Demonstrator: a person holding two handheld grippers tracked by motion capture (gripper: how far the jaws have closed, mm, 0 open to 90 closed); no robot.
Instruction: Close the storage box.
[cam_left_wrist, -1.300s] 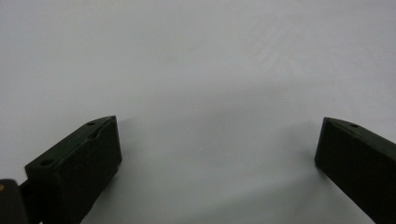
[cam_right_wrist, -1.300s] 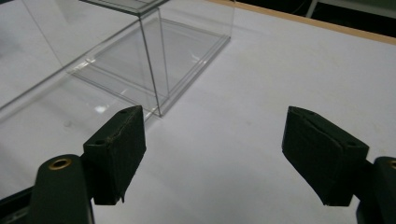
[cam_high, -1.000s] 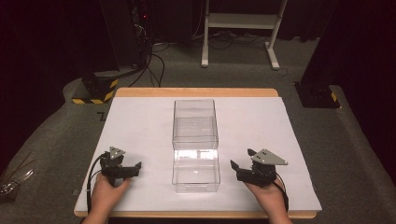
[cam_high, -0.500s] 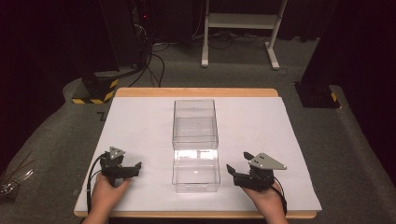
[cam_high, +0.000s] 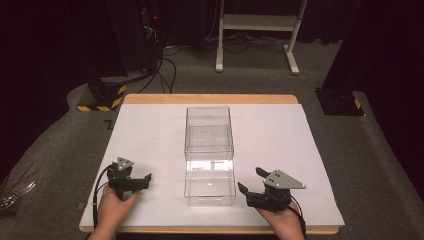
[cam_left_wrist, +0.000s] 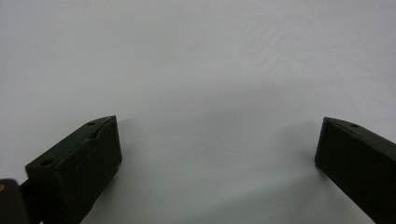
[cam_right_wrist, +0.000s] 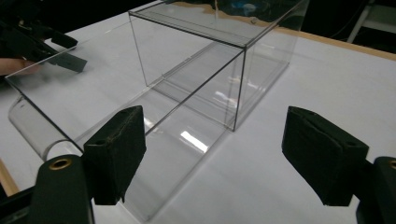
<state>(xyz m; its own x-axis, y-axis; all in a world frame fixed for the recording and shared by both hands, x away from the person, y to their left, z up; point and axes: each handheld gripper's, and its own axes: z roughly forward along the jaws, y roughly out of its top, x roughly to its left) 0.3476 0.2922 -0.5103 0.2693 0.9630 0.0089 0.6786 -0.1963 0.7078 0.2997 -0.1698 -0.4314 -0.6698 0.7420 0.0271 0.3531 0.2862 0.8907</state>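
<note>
A clear plastic box (cam_high: 209, 155) stands in the middle of the white-covered desk (cam_high: 280, 135), its long axis running from near to far; it looks like two transparent parts, a taller far section and a lower near section with a rounded near edge, which the right gripper view shows (cam_right_wrist: 187, 88) close up. The left gripper (cam_high: 141, 181) rests near the left of the box, well apart from it, with its fingers (cam_left_wrist: 84, 158) spread wide over bare white surface and holding nothing. The right gripper (cam_high: 246, 194) sits just beside the near right corner of the box, its fingers (cam_right_wrist: 119, 149) also wide apart and empty, aimed at the box's right wall. The box is judged light, stiff and slick: thin acrylic-like walls that will slide on the smooth sheet if pushed and may crack or scratch under a hard pinch. A hold on a wall's top rim, or one gripper at each side wall, seems safest; the glossy faces offer little friction, so a firm, square grip near a corner should resist slipping best.
</note>
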